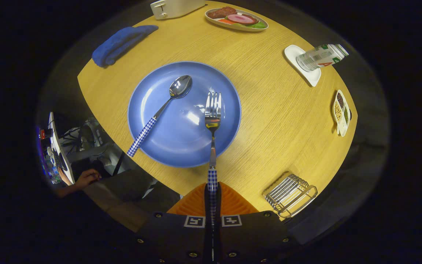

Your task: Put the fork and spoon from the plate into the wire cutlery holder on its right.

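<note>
Fingers (212,192) are closed on the fork (213,110) handle, seemingly lifted; it should be kept level and swung from the plate (152,146) to the wire cutlery holder (291,194).

Checked-handled spoon (161,112) lies on plate (152,146); fork (213,121) seemingly raised above it.

Gripper (212,190) clamped on fork (213,121) handle

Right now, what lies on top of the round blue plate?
On the round blue plate lies a steel spoon with a checked handle. The steel fork with a checked handle is above it, its handle clamped in the tongs. The plate surface under both is covered.
</note>
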A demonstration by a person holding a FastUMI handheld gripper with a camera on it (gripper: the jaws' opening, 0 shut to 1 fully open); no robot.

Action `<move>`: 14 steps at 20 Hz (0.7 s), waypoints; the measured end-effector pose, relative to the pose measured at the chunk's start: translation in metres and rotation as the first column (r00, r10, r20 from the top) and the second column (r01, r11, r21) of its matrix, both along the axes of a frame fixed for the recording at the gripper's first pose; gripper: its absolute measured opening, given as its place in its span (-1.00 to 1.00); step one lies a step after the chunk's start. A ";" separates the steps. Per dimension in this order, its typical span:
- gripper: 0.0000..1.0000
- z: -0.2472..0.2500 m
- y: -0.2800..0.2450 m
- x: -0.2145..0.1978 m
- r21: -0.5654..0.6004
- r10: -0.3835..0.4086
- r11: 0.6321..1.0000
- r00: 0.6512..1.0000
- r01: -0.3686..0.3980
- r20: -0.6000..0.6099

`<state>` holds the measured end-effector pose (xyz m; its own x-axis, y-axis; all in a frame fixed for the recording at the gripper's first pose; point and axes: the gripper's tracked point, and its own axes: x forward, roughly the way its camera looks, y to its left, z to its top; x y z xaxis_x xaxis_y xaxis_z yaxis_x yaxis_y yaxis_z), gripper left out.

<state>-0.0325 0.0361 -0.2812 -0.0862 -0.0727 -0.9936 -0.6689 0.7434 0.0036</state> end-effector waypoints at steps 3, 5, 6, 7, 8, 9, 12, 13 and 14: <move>-0.96 0.019 -0.026 -0.005 -0.019 0.027 0.999 1.000 -0.027 -0.004; -0.96 0.028 -0.043 -0.012 -0.029 0.034 0.999 0.999 -0.035 -0.019; -0.96 0.035 -0.054 -0.017 -0.033 0.033 0.999 0.999 -0.034 -0.030; -0.96 0.040 -0.063 -0.020 -0.035 0.028 0.999 0.999 -0.030 -0.039; -0.96 0.046 -0.072 -0.022 -0.036 0.022 0.999 0.999 -0.023 -0.036; -0.96 0.051 -0.081 -0.019 -0.035 0.020 0.999 1.000 -0.021 -0.022; -0.96 0.065 -0.108 -0.023 -0.043 -0.014 0.999 1.000 0.013 -0.028; -0.96 0.070 -0.117 -0.025 -0.040 -0.034 0.999 0.999 0.032 -0.040; -0.96 0.074 -0.127 -0.028 -0.042 -0.049 0.998 0.997 0.046 -0.056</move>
